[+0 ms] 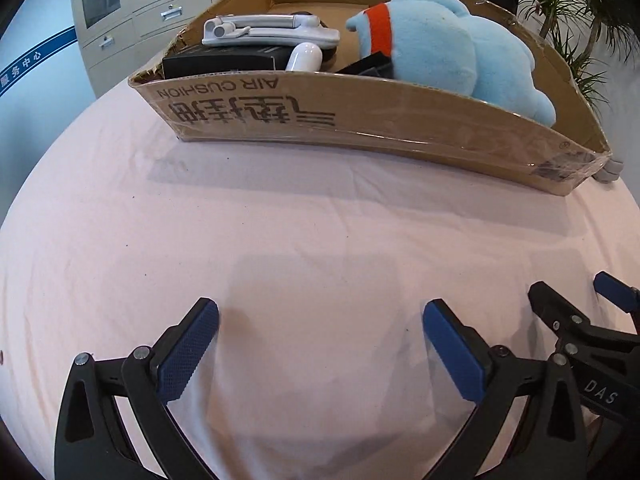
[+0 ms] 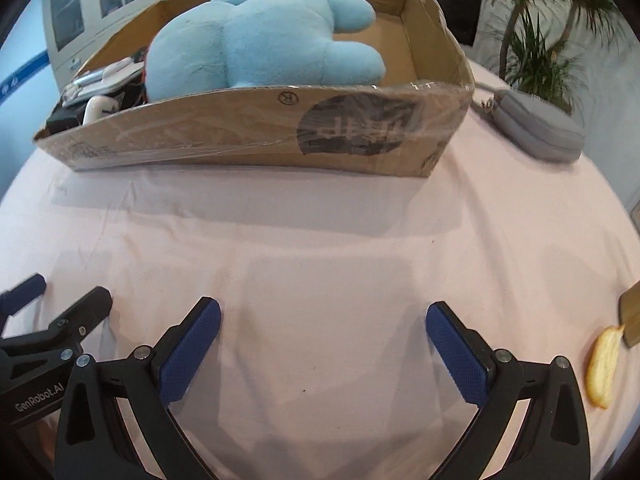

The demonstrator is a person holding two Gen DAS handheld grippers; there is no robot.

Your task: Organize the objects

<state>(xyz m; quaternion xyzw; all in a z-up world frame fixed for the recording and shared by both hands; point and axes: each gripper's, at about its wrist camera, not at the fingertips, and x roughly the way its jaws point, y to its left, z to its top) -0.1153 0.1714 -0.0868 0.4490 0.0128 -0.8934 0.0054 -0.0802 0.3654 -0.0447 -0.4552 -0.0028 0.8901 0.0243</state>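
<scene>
We count one cardboard box on the pink tabletop, holding one blue plush toy, one white folding device, one black box and one white capsule-shaped item. Outside it we log one grey pouch just beside the box and one yellow piece near the edge. Our left hand-held gripper and right hand-held gripper both stand apart, empty, above bare cloth.

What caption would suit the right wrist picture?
Open right gripper hovers over pink cloth, facing a cardboard box holding a blue plush toy.
</scene>
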